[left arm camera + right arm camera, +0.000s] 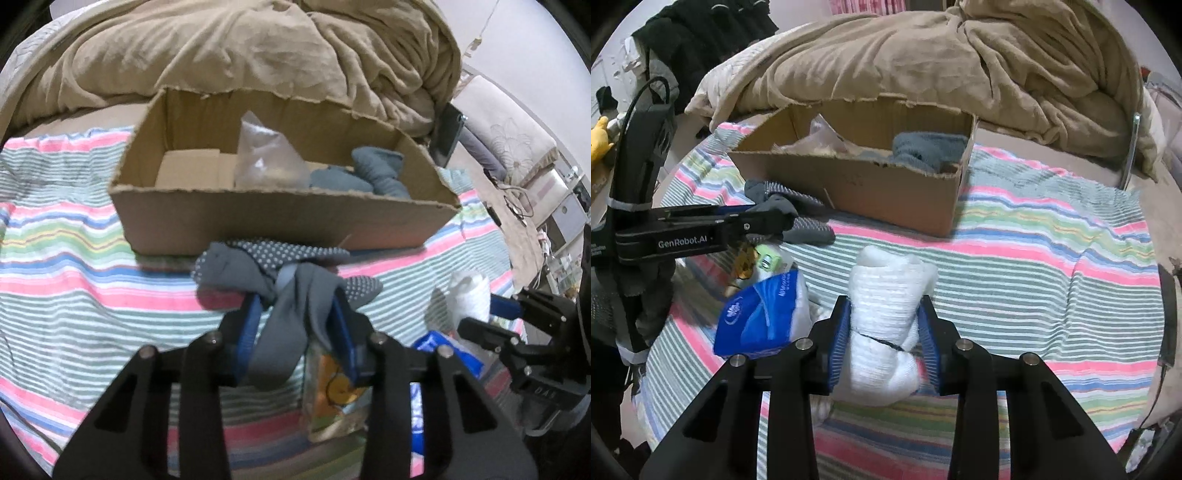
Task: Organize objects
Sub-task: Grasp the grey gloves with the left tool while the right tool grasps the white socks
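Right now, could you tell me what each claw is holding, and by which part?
The left claw pinches the grey dotted socks at their bunched middle. The right claw clamps the rolled white sock across its middle.

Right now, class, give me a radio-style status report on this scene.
Left gripper shut on grey socks. Right gripper shut on white socks. Cardboard box ahead, open, unobstructed.

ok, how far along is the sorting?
Partway. Done: the box already holds a clear bag and blue cloth. In hand: the left tool grips grey dotted socks just short of the box; the right tool grips a white sock roll. Left: tissue pack and orange packet on the striped sheet.
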`<state>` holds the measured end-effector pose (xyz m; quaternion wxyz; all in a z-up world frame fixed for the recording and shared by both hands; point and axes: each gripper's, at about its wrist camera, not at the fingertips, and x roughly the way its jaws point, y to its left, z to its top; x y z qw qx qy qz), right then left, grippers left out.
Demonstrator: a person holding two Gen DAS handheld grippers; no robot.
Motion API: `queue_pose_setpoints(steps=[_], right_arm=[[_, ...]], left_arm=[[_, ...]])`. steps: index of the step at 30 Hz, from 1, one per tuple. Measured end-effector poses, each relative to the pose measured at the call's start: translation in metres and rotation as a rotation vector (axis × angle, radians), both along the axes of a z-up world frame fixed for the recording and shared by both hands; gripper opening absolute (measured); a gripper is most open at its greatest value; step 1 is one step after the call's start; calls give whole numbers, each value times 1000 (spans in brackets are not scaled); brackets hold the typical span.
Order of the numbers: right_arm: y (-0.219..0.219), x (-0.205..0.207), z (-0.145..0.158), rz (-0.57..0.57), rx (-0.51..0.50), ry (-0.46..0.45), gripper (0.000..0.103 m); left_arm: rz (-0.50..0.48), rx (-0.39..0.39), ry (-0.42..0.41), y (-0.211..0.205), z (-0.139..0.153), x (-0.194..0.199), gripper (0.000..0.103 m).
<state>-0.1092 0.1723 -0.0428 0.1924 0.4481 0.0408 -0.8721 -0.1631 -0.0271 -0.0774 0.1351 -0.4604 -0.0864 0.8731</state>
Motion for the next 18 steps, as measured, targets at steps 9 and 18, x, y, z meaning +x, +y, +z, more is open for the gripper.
queue_pose_setpoints(steps=[9, 18], right_arm=[[-2, 3, 27, 6, -12, 56, 38], [-6, 3, 55, 14, -26, 112, 38]], left_arm=[[2, -7, 72, -8, 32, 28, 39], [4, -38, 151, -15, 68, 44, 39]])
